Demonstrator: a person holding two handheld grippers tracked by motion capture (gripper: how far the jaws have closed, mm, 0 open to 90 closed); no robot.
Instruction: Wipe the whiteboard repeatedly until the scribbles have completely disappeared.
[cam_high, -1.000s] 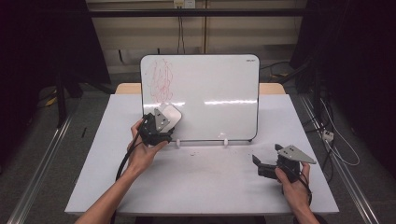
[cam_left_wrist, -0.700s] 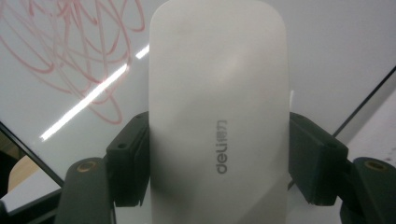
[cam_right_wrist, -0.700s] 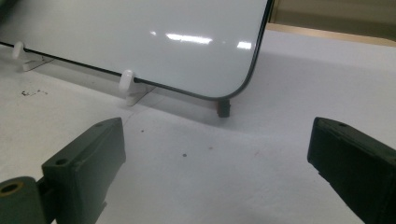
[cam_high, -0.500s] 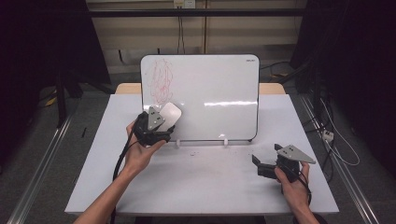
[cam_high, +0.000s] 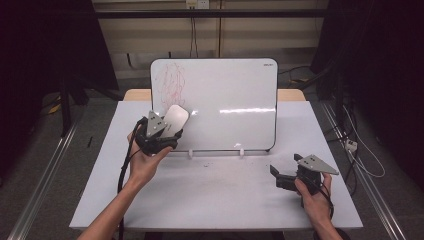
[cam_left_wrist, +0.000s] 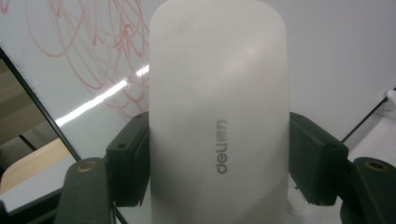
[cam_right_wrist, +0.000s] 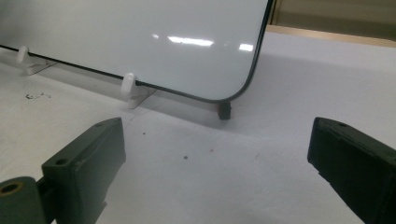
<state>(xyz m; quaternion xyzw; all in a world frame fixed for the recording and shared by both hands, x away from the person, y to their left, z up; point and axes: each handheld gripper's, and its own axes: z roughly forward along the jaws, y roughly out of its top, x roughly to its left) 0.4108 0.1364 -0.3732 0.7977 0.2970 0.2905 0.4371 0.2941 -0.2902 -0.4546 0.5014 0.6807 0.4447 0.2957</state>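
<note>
A whiteboard (cam_high: 220, 102) stands upright on small white feet at the middle of the table, with red scribbles (cam_high: 172, 82) in its upper left corner. My left gripper (cam_high: 167, 131) is shut on a white eraser (cam_high: 175, 118), held up against the board's lower left part, just below the scribbles. In the left gripper view the eraser (cam_left_wrist: 217, 116) fills the space between both jaws, with the scribbles (cam_left_wrist: 93, 51) behind it. My right gripper (cam_high: 280, 176) stands open low over the table at the front right, nothing between its jaws; its view faces the board's lower corner (cam_right_wrist: 224, 100).
The white table (cam_high: 220, 200) has free room in front of the board. Small dark specks lie on the table near the board's feet (cam_right_wrist: 128, 84). A wooden table edge (cam_high: 290, 94) shows behind the board. Cables hang at the right.
My left gripper with the eraser has moved a little to the left and up along the board, toward the scribbles. The right gripper has hardly moved.
</note>
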